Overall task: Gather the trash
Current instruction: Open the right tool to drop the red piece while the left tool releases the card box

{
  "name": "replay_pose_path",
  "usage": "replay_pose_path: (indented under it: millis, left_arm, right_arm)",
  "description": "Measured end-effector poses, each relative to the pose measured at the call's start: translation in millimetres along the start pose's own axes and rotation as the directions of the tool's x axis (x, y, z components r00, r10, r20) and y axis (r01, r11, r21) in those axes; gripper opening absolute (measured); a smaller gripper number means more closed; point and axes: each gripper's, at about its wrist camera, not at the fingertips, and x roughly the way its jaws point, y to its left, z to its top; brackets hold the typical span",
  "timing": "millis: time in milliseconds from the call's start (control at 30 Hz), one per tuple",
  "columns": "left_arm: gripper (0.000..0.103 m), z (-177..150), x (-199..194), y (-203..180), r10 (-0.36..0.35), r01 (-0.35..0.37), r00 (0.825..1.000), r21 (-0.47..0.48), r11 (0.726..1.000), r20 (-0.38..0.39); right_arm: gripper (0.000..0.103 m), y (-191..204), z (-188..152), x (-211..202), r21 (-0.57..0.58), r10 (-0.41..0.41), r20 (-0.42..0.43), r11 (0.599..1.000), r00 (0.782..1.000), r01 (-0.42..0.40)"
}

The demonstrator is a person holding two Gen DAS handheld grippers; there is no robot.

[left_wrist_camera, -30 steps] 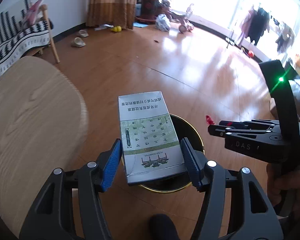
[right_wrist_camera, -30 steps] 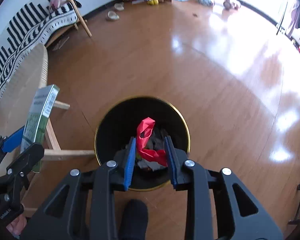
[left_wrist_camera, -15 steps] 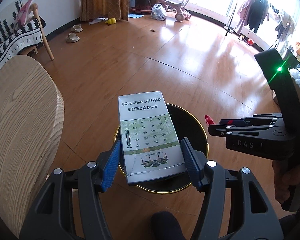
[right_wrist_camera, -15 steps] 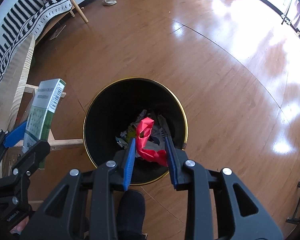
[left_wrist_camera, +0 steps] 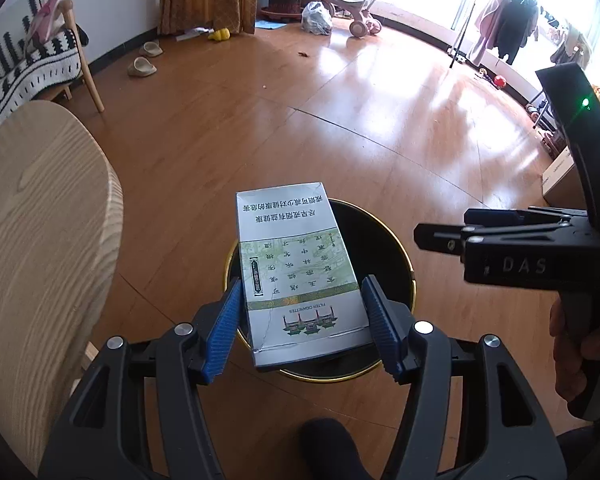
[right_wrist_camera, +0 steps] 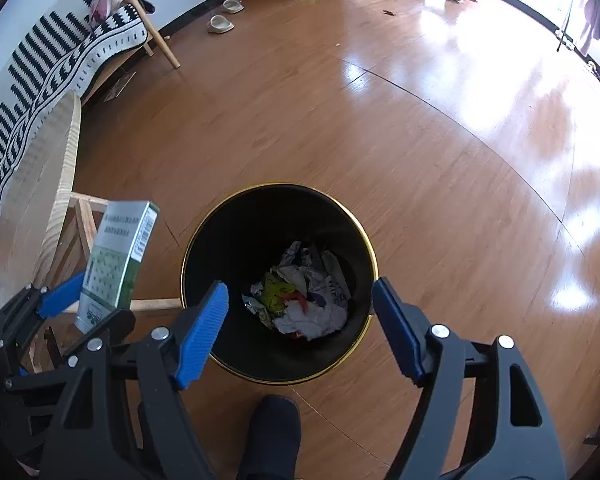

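1. My right gripper [right_wrist_camera: 300,324] hangs over the black bin [right_wrist_camera: 278,204]; its jaws have just been opening and stand wide, nothing between them.
2. The red scrap [right_wrist_camera: 296,298] lies in the bin among crumpled paper.
3. My left gripper [left_wrist_camera: 302,320] is clamped on the carton [left_wrist_camera: 296,264], above the bin's near rim.
4. A wooden table [left_wrist_camera: 40,216] edge crowds the left; the floor [right_wrist_camera: 420,140] beyond the bin is bare.

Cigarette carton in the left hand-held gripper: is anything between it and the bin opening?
Nothing visible. The cigarette carton hangs over the bin, whose mouth is uncovered. The right hand-held gripper, jaws open and empty, sits off to the side.
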Motion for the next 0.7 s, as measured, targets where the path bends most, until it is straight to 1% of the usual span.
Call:
replay_pose_path:
  millis: [100,233,300,333,367,433,467,533,567,633,700]
  left_arm:
    - [0.059,1.0,2.2,-0.2,-0.012,0.012,1.000,0.005,1.000,-0.007]
    - [0.060,1.0,0.0,-1.4,-0.036,0.036,0.999,0.008,0.999,0.001]
    - [0.067,2.0,-3.7,-2.1,-0.051,0.051,0.999,0.012,0.999,0.015]
    - [0.076,1.6,-6.0,-2.0,-0.051,0.051,0.998,0.013,0.999,0.022]
    - [0.082,2.2,-10.5,-2.2,-0.047,0.047,0.998,0.015,0.999,0.037]
    - [0.084,2.9,-19.2,-2.5,-0.055,0.055,0.997,0.019,0.998,0.047]
    - [0.087,3.6,-23.9,-2.3,-0.059,0.058,0.997,0.021,0.998,0.052]
    - [0.092,4.4,-42.5,3.9,-0.045,0.043,0.995,0.025,0.999,0.086]
    - [0.092,3.8,-49.7,8.1,-0.038,0.036,0.994,0.022,0.999,0.100]
    - [0.094,1.0,-73.0,27.5,-0.013,0.013,0.992,-0.004,1.000,0.129]
    - [0.096,-3.8,-93.0,50.1,0.019,-0.012,0.988,-0.045,0.999,0.152]
  right_arm:
    - [0.076,-5.9,1.3,-2.0,0.026,0.000,0.010,1.000,1.000,0.000]
    - [0.079,-12.0,3.1,-7.7,0.052,-0.006,0.031,0.999,1.000,0.004]
    - [0.084,-17.0,5.2,-14.5,0.078,-0.009,0.053,0.997,0.999,0.005]
    - [0.085,-17.0,5.2,-14.5,0.078,-0.009,0.053,0.997,0.999,0.005]
    - [0.086,-17.8,6.5,-18.1,0.089,-0.013,0.063,0.996,0.998,0.007]
    - [0.087,-17.5,8.1,-23.8,0.099,-0.016,0.077,0.995,0.997,0.009]
    - [0.089,-16.1,8.8,-27.0,0.103,-0.019,0.086,0.995,0.996,0.010]
    - [0.092,-7.8,11.3,-36.9,0.099,-0.024,0.113,0.995,0.993,0.012]
    - [0.094,-1.8,12.6,-41.3,0.092,-0.029,0.125,0.996,0.992,0.018]
    - [0.095,17.6,16.8,-52.6,0.062,-0.034,0.158,0.998,0.987,0.024]
    - [0.096,39.2,20.4,-60.9,0.025,-0.021,0.182,1.000,0.983,0.016]
